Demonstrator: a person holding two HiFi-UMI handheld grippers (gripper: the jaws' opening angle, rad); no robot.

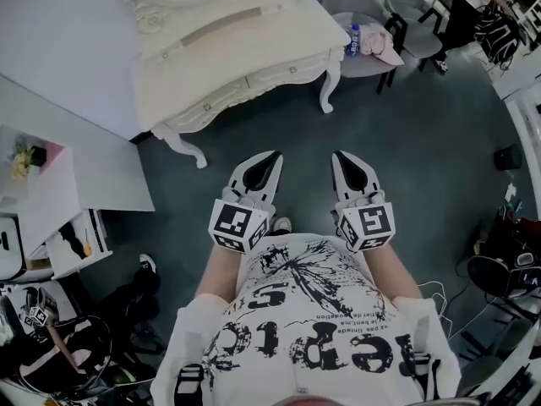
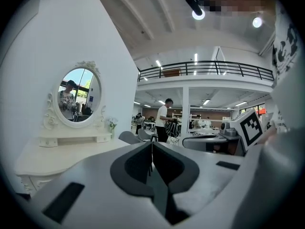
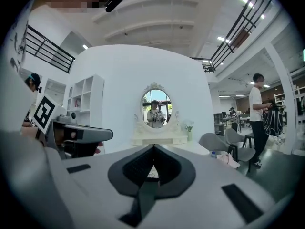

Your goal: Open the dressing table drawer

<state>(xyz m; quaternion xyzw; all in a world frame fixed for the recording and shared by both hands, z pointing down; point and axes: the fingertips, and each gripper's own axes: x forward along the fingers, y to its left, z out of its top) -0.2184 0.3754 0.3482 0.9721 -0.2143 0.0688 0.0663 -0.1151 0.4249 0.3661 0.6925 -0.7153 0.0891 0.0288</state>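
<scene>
The cream dressing table (image 1: 254, 24) stands ahead of me at the top of the head view. Its drawer front (image 1: 279, 73) carries small knobs and sits flush. My left gripper (image 1: 272, 156) and right gripper (image 1: 340, 156) are held side by side over the dark floor, short of the table and apart from it. Both are shut with nothing between the jaws. In the left gripper view the jaws (image 2: 151, 144) meet, with the table top (image 2: 57, 154) and oval mirror (image 2: 79, 95) off to the left. In the right gripper view the closed jaws (image 3: 153, 148) point straight at the mirror (image 3: 156, 109).
Grey chairs (image 1: 363, 15) stand right of the table, one holding a bottle and pink cloth. A white shelf unit (image 1: 51, 201) lies at the left, with shoes and cables on the floor below it. A person (image 3: 257, 113) stands far off at the right.
</scene>
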